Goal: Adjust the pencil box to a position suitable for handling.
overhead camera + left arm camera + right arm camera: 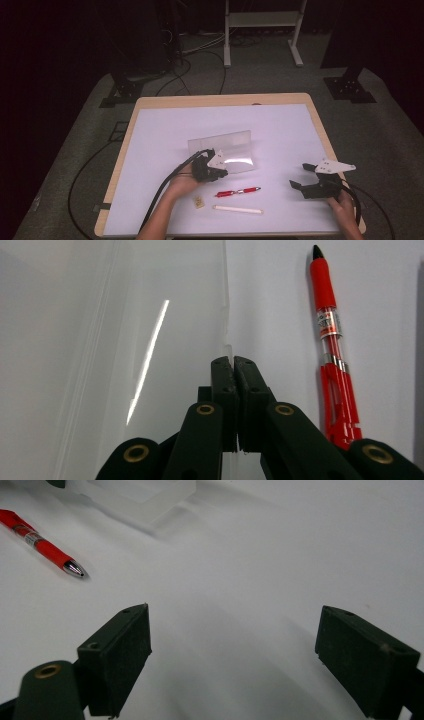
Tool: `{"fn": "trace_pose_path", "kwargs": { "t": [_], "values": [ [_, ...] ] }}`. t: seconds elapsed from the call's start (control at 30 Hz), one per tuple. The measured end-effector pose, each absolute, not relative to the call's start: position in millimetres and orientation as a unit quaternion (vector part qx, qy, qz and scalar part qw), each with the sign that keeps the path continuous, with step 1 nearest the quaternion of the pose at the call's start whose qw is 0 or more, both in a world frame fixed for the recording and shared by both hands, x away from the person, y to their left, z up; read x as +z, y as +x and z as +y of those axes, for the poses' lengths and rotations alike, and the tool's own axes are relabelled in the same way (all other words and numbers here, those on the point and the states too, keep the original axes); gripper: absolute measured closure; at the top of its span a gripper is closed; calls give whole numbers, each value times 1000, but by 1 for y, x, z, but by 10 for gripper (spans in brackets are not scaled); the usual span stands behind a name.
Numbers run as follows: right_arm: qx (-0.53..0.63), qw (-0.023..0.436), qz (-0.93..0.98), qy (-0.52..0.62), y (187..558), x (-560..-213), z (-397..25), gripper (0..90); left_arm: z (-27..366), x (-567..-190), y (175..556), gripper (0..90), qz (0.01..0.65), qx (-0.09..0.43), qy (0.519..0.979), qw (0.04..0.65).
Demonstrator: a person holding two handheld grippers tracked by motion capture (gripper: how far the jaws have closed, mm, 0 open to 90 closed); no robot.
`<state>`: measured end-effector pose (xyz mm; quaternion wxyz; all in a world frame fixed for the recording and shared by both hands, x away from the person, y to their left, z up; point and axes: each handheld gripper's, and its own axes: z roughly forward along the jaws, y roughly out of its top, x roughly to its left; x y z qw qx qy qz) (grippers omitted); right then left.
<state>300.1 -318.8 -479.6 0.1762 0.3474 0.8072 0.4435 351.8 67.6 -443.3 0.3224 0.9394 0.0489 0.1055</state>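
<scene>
Where the high view looks down on the bench [150, 150], the left gripper [212, 162] sits at the near left corner of a clear plastic case [227, 150] lying flat near the middle of the white surface. A red pen [238, 191] lies just in front of that gripper, with a white stick [238, 209] nearer the front edge and a small tan piece [199, 202] to the stick's left. The right gripper [300, 176] hovers well apart from these, toward the right edge, its jaws spread.

In the left gripper view, the left gripper [233, 362] is clenched on the thin edge of the clear plastic case [150, 315], the jaws pressed together with the rim between them. The red pen [332, 350] lies just beside, on the right.

In the right gripper view, the right gripper [232, 635] stands released, jaws wide apart over bare white bench [280, 555]. The red pen [42, 542] lies at upper left, tip toward the gripper, and the clear plastic case [145, 495] sits beyond it.
</scene>
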Motion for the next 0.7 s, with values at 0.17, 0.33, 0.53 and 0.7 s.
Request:
{"fn": "trace_pose_path", "kwargs": {
  "t": [0.17, 0.33, 0.53, 0.7],
  "values": [
    [443, 177, 807, 347, 300, -480, -319, 138, 68, -447, 351, 886, 47, 98, 940, 322],
    [443, 177, 807, 347, 300, -480, -319, 138, 66, -450, 350, 886, 41, 88, 943, 319],
    [443, 177, 807, 347, 300, -480, -319, 138, 66, -454, 352, 885, 43, 76, 944, 318],
    [443, 177, 807, 347, 300, -480, -319, 138, 66, -455, 353, 884, 46, 69, 945, 317]
  ]
}}
